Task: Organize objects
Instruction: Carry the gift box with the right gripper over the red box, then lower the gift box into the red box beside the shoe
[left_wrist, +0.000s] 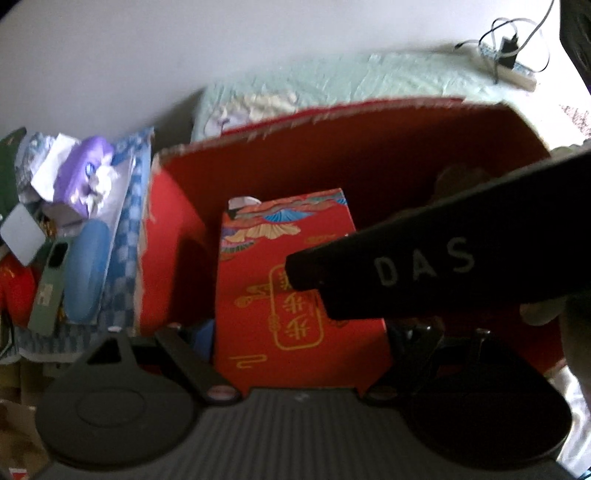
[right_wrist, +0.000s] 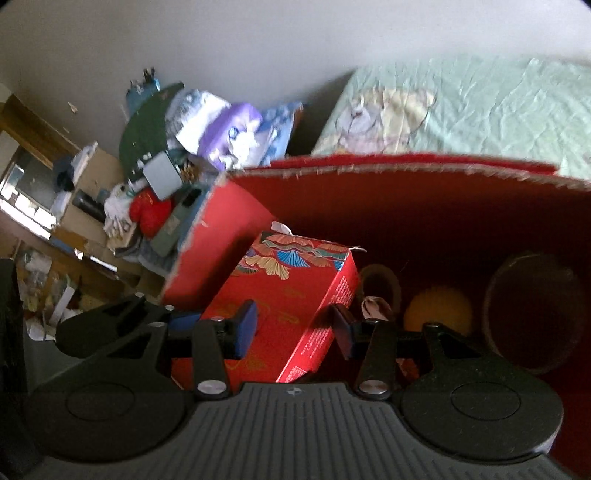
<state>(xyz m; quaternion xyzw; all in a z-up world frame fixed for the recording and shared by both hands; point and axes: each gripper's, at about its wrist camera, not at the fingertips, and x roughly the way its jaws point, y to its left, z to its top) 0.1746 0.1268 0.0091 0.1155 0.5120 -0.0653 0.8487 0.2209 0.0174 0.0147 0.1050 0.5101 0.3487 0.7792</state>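
A red gift box (left_wrist: 288, 280) with gold and fan patterns stands tilted inside a large open red carton (left_wrist: 369, 155). My left gripper (left_wrist: 299, 332) straddles the box's near end, a finger against each side, shut on it. My right gripper (right_wrist: 293, 326) hovers open just above the gift box (right_wrist: 280, 295), with nothing between its blue pads (right_wrist: 245, 328). Its black body marked "DAS" (left_wrist: 424, 262) crosses the left wrist view over the box. To the right, deep in the carton (right_wrist: 406, 206), lie a yellow ball (right_wrist: 437, 310) and two round brown things (right_wrist: 532, 314).
A bed with a pale green quilt (right_wrist: 480, 103) runs behind the carton. Left of it is a heap of clutter: a purple packet (left_wrist: 88, 170), a blue case (left_wrist: 86, 269), a green phone (left_wrist: 50, 284). A power strip with cables (left_wrist: 513, 70) lies on the bed's far corner.
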